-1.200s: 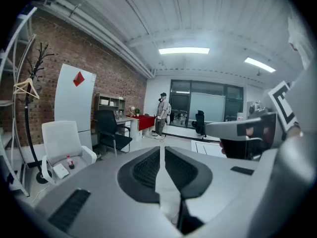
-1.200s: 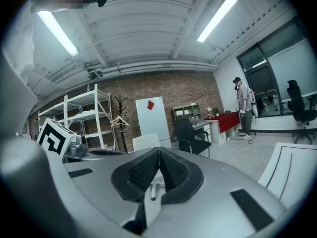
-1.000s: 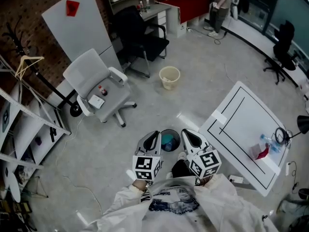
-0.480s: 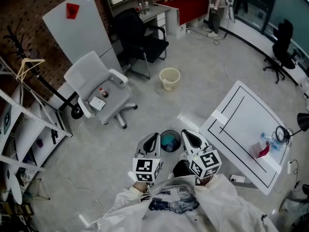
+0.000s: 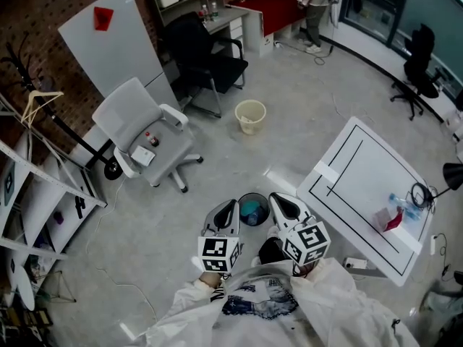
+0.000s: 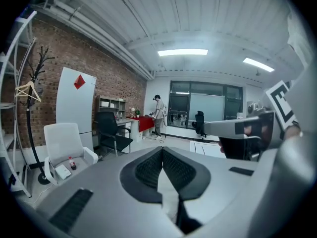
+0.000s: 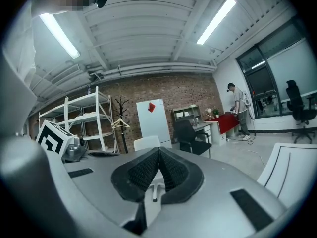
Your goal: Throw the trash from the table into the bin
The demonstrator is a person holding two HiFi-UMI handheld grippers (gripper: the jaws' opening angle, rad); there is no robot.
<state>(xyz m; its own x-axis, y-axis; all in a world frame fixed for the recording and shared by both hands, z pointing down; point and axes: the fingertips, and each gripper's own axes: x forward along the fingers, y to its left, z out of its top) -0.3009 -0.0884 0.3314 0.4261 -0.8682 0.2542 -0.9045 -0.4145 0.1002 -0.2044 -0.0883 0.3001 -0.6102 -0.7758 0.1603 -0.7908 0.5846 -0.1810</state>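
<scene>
- The bin (image 5: 253, 196), dark and round, stands on the grey floor right at the feet of whoever holds the tools, with a teal lump (image 5: 251, 210) lying inside it
- The left gripper (image 5: 230, 204) hangs just beside the bin on its left, with its jaws pressed together and nothing between them
- The right gripper (image 5: 278, 199) hangs just beside the bin on its right, with its jaws likewise closed tight and empty, so the bin sits between the two tips
- Right of the bin is the white table (image 5: 362, 168), marked with black lines
- At the table end farthest from the bin lie a red scrap (image 5: 393, 223) and, just beside it, a clear bluish plastic item (image 5: 401, 207), with a black cable (image 5: 420, 196) coiled near them
- Beyond the bin, well apart from it, a beige bucket (image 5: 251, 116) stands on the floor
- Beyond the bin and to its left is a white office chair (image 5: 137, 118) with a small white box (image 5: 142, 155) on the seat
- Farther out from the bin than the bucket stand a black office chair (image 5: 206, 53) and a whiteboard (image 5: 108, 42) against the brick wall
- Farthest from the bin, a person (image 5: 316, 2) stands at a red-topped desk (image 5: 278, 7)
</scene>
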